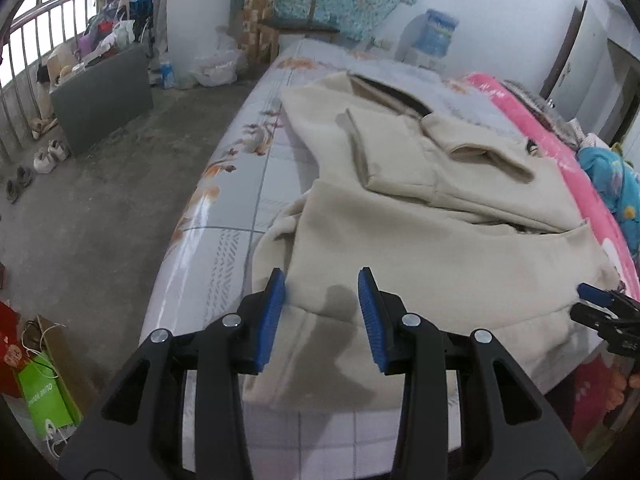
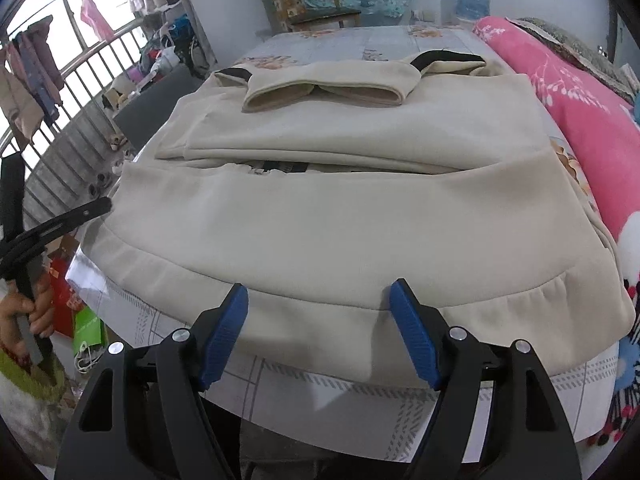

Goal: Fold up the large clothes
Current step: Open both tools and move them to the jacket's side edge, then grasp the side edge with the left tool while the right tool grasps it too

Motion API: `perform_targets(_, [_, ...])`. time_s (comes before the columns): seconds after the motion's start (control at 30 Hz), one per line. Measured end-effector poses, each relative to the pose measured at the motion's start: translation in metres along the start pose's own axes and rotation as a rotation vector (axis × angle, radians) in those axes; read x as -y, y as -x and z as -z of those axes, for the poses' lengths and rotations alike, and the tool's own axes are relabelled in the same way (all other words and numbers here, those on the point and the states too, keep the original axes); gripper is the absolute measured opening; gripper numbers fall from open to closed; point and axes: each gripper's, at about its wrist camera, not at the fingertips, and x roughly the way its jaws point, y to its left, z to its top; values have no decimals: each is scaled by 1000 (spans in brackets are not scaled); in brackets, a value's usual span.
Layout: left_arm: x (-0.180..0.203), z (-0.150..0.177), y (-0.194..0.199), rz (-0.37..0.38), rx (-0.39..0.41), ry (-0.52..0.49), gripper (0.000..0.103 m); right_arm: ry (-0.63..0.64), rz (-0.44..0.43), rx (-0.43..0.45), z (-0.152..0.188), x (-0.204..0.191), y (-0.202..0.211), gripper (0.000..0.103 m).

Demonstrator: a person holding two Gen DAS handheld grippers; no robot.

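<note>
Where bed point(image 2: 320, 404) ends, garment hem point(image 2: 320, 312)

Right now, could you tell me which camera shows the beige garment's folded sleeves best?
The right wrist view: both folded sleeves lie centred, cuffs meeting, on the beige garment. The left wrist view shows them obliquely, from one side.

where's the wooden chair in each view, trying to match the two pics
Left wrist view: the wooden chair stands at top centre, past the far end of the bed, left of the water jug.
Right wrist view: the wooden chair is again at top centre, past the bed's far end.
Shared landmark: the beige hoodie spread on the bed.
</note>
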Motion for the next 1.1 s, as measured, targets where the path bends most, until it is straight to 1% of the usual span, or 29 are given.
perform_targets(0.07, [-5,-3,-6,29,-16,20,37,13,8,2,0,-2,-1,73])
perform_targets(0.13, [-10,-6,-8,76,-20,42,37,34,26,1,0,-6,-2,73])
perform_targets(0.17, [-14,-8,-7,137,-14,55,37,43,33,0,0,-7,-2,73])
perform_targets(0.2, [-13,-8,-6,173,-8,57,37,47,38,0,1,-8,-2,73])
perform_targets(0.23, [-15,-9,-4,239,1,58,40,50,41,-1,1,-8,-3,73])
perform_targets(0.27, [-15,-10,-4,280,5,63,43,49,41,-2,0,-8,-3,73])
perform_targets(0.3, [-18,-10,-5,312,8,73,44,47,39,-2,0,-7,-2,73])
perform_targets(0.33, [-22,-11,-8,323,5,88,44,44,37,-2,0,-7,-3,74])
perform_targets(0.4, [-28,-13,-18,304,-18,123,44,41,35,-3,-1,-6,-3,74])
perform_targets(0.43, [-31,-14,-23,305,-24,144,39,41,36,-3,-1,-6,-4,74])
perform_targets(0.47, [-34,-16,-25,310,-15,165,38,44,40,-4,-2,-7,-4,74])
perform_targets(0.53, [-32,-20,-27,323,-10,175,38,48,45,-6,-3,-8,-5,74])
perform_targets(0.57, [-31,-20,-25,364,8,175,38,47,46,-5,-3,-8,-5,74])
perform_targets(0.6, [-29,-19,-20,440,38,171,38,47,45,-4,-2,-8,-5,74])
perform_targets(0.63, [-25,-17,-15,490,61,153,38,46,44,-3,-2,-7,-5,74])
perform_targets(0.67, [-23,-17,-10,509,76,135,39,46,43,-1,-2,-7,-5,74])
perform_targets(0.7, [-18,-16,-8,507,86,110,39,47,42,1,-2,-7,-5,74])
perform_targets(0.77, [-12,-16,-10,425,70,72,39,53,45,1,-2,-7,-6,74])
perform_targets(0.83, [-5,-16,-21,273,19,41,39,55,47,1,-2,-7,-6,74])
perform_targets(0.87, [-4,-17,-25,229,1,37,38,54,46,1,-2,-7,-6,74])
perform_targets(1.0, [11,-17,-27,114,9,-10,35,49,40,7,-1,-7,-6,74])
perform_targets(1.07, [22,-15,-26,77,25,-49,24,39,34,13,-1,-5,-6,74])
perform_targets(1.1, [29,-13,-24,37,38,-79,21,30,30,14,-1,-4,-5,74])
